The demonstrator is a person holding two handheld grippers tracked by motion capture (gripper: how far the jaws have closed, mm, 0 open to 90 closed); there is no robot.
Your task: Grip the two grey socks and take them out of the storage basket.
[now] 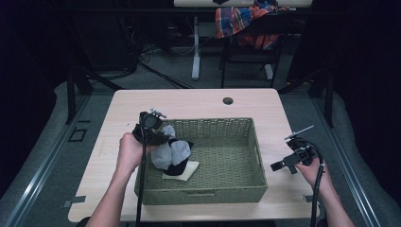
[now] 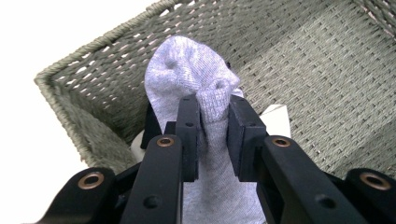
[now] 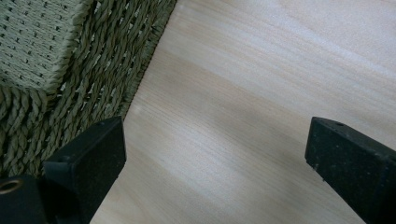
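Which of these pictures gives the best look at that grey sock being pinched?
The left gripper view: the grey sock sits close up, pinched between the left gripper, knit visible. In the high view it is a small pale bundle over the basket.

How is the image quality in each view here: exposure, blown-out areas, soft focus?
High view: dim, surroundings near black, table evenly lit. Left gripper view: the area beyond the basket is blown out to white; grey sock sharp between the left gripper jaws. Right gripper view: well exposed, wood grain slightly soft, right gripper jaws wide apart.
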